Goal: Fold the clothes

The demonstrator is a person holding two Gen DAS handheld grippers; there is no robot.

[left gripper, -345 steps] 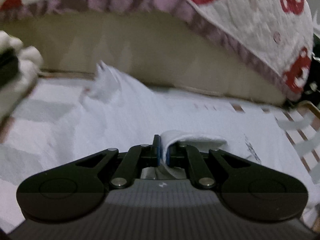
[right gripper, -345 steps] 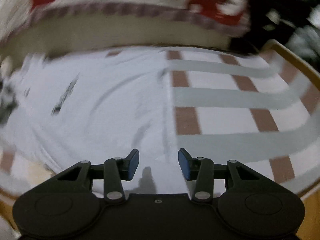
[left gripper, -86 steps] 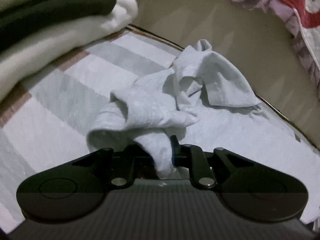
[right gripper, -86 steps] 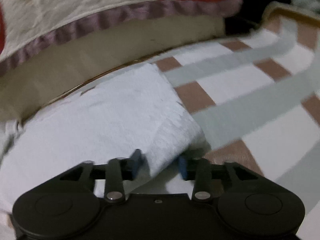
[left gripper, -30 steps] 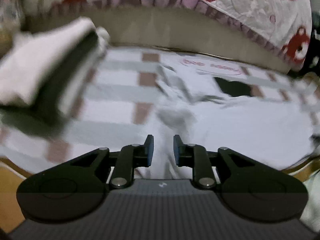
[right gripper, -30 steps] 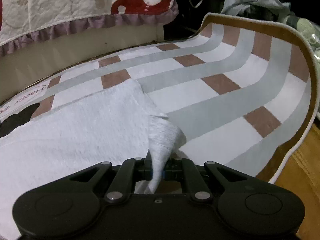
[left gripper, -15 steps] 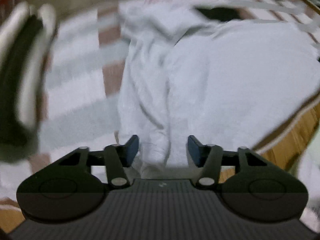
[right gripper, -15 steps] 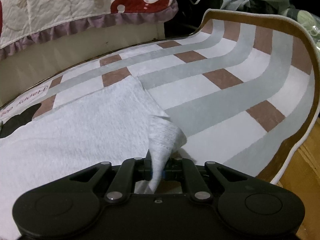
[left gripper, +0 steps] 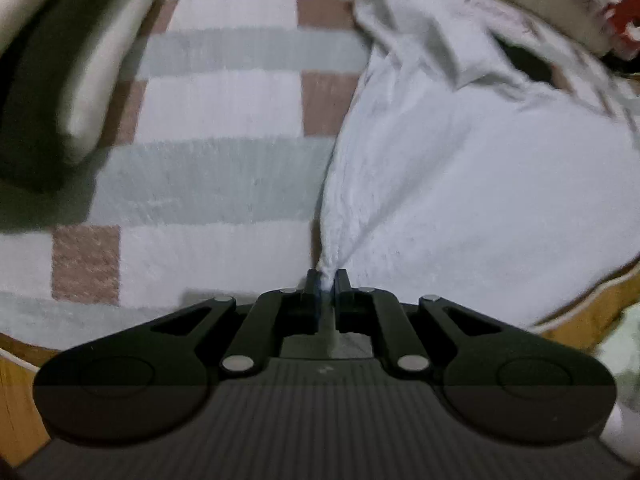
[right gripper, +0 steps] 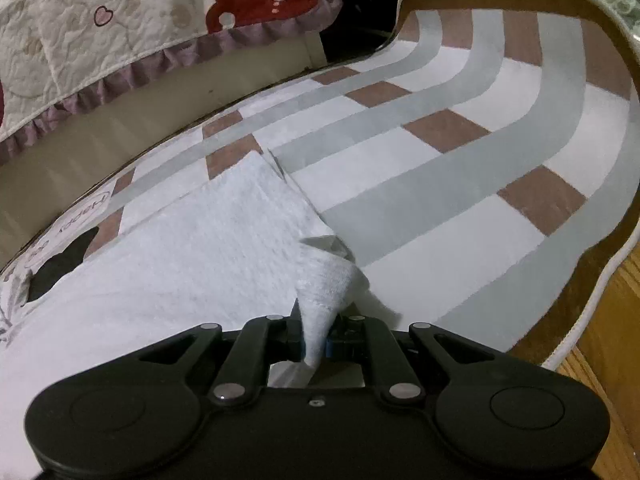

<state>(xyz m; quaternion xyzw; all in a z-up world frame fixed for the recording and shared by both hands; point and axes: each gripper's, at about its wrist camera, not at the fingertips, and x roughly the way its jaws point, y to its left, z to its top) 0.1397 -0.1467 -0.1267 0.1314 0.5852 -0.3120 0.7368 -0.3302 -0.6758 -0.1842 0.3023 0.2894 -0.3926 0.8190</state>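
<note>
Left tongs [left gripper: 327,276] are closing on a pinch of the white garment [left gripper: 460,184]; cloth sits between the pads and pulls into a tight ridge. Right tongs [right gripper: 316,336] are clenched on another bit of the garment [right gripper: 192,256], a small peak of fabric rising out of the jaws. The garment lies spread on the striped rug [right gripper: 440,184], beside the bed [right gripper: 100,40], near the rug's front edge.

Risks as I see them:
- Left pinch looks thin, right at the tips. If it's one layer or just the hem, it slips when I lift and the fold goes lopsided.
- Right grip may hold more than one layer. Can't confirm. If so, the fold drags the underside along and bunches.
- Top of the garment in the left view is rumpled, a flap turned over near a dark print [left gripper: 524,62]. Folding over that bakes in the creases.
- Folded stack [left gripper: 60,80] sits left on the rug. A wide swing with the left could clip it.
- Garment overhangs close to the rug edge; pulling toward me could drag it onto the wood floor [right gripper: 608,344].

Hard to read: left view is motion-blurred. Neither view shows the other tongs, so I can't tell which corners I hold. Garment type unclear. Dark clutter behind the rug is unreadable.
</note>
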